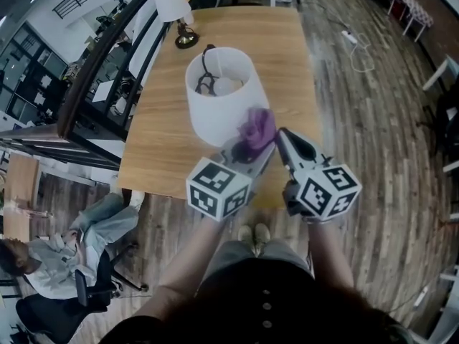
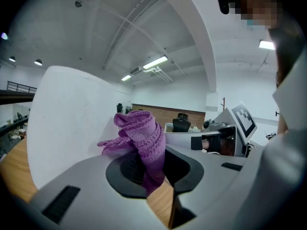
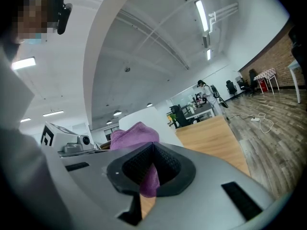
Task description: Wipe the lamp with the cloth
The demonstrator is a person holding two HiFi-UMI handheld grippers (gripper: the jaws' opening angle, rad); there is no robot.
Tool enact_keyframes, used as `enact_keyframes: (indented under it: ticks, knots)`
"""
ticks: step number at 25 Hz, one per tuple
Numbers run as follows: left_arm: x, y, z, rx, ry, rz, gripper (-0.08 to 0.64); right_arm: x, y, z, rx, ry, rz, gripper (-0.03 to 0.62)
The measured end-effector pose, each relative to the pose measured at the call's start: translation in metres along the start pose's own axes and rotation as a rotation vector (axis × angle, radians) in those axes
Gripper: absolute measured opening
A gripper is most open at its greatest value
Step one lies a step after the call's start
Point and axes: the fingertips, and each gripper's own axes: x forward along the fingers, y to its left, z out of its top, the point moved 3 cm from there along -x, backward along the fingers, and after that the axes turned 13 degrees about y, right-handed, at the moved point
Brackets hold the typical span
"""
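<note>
Office table [image 1: 287, 56] bears the lamp [image 1: 219, 95]. Left gripper [image 2: 160, 174] and right gripper [image 3: 152, 162] are both clenched on the cloth [image 1: 257, 129], which bunches just ahead of the jaws, beside the lamp. Wiping looks ready to start. The next move calls for pressing the cloth on and sweeping round.

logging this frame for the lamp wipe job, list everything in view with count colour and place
lamp: 1, white shade, middle of the table
cloth: 1, purple, beside the shade's near side
small lamp: 1, white shade, table's far left corner
table: 1, light wood, ahead of the person
seated person: 1, light clothes, lower left on the floor below
left gripper: 1, grey, shut on the cloth
right gripper: 1, grey, shut on the cloth
</note>
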Motion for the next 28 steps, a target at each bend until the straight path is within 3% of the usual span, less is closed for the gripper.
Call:
enact_keyframes:
  ticks: [16,28]
  knots:
    - [-0.025,-0.004,0.094,0.187,-0.154,0.061,0.078,-0.017,0.013,0.067,-0.085,-0.152,0.01,0.012]
    - [-0.039,0.009,0.15,0.272,-0.261,0.159,0.078,-0.016,0.011,0.096,-0.14,-0.187,0.012,0.012]
